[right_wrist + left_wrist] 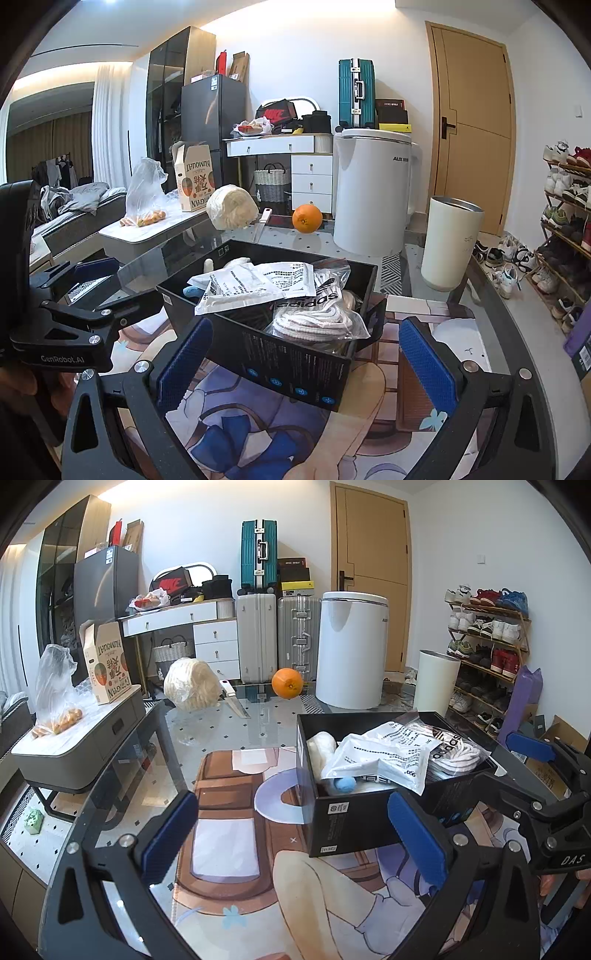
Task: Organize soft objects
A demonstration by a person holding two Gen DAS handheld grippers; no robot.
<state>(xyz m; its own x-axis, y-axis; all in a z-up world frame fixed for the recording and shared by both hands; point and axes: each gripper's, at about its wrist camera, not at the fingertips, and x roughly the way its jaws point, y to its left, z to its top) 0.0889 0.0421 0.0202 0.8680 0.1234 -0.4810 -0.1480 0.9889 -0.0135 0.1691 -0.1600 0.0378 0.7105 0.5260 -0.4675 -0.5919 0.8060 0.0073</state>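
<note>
Our left gripper (295, 834) spread wide and empty just left of the black box (347, 819), our right gripper (306, 358) likewise agape at its near corner, white packets (255, 284) and bagged rope (317, 317) piled inside, orange (287, 683) well beyond the box

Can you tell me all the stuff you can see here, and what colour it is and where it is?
black box: 1, black, on the glass table, open on top
plastic packets: several, white and clear, piled inside the box
blue soft thing: 1, light blue, inside the box under the packets
orange: 1, orange, far side of the table
cream bundle: 1, cream, far side, left of the orange
knife: 1, white handle, between bundle and orange
picture mat: 1, brown and purple, under the box
tall bin: 1, cream, right of the table
suitcases: 3, one teal and two grey, by the wall
shoe rack: 1, full of shoes, right wall
left gripper: 1, black with blue pads, open, empty
right gripper: 1, black with blue pads, open, empty
</note>
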